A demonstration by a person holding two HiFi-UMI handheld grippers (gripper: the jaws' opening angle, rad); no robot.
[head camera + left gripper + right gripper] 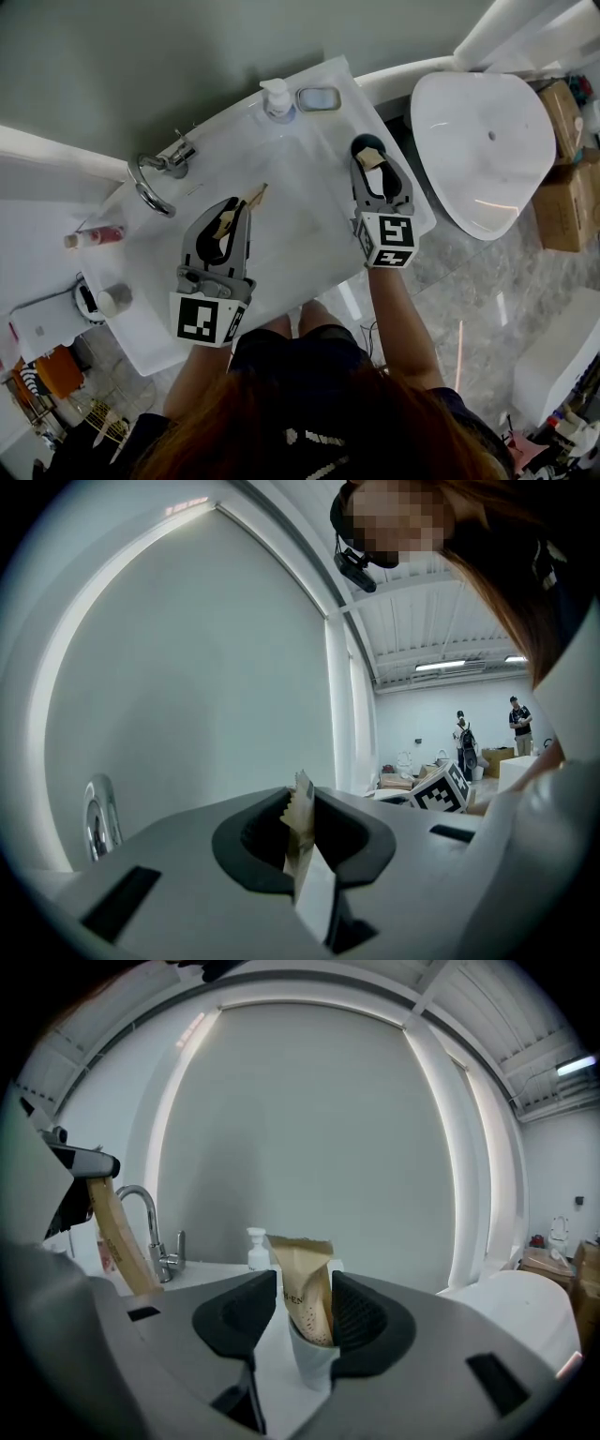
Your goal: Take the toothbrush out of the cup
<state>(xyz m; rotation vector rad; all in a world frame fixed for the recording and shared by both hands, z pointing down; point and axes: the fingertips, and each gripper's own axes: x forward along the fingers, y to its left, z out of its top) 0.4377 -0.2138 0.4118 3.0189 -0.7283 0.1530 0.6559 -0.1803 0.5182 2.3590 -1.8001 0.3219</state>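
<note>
Front edge: the surface point(150, 314) ends just ahead of the person's body, and floor shows past its right corner.
Left claw point(239, 208): over the left half of the basin point(300, 234), clamped tight on the toothbrush point(254, 195) in its paper sleeve. The sleeve's end pokes past the tips, up off the basin.
Right claw point(375, 167): at the strip right of the basin, its jaws spread wide on either side of the cup point(364, 143) without squeezing it.
Room to move: the basin's width lies between the two claws. Just right of the cup the surface drops off, and a white tub point(487, 159) stands beyond the gap.
Cup: on the surface right of the basin. It holds a second sleeve point(374, 159), which stands upright.
Left of basin: a small bottle point(94, 236) lies flat.
Behind basin: a tap point(155, 173) at the left rear, then a pump bottle point(277, 98) and a dish point(319, 98) at the back rim.
Right gripper view only: the cup is white and the second sleeve rises well above its rim. The sleeve sits close against one jaw, with a gap at the other.
Left gripper view only: people stand far across the room.
Head view only: boxes point(567, 187) past the tub.
</note>
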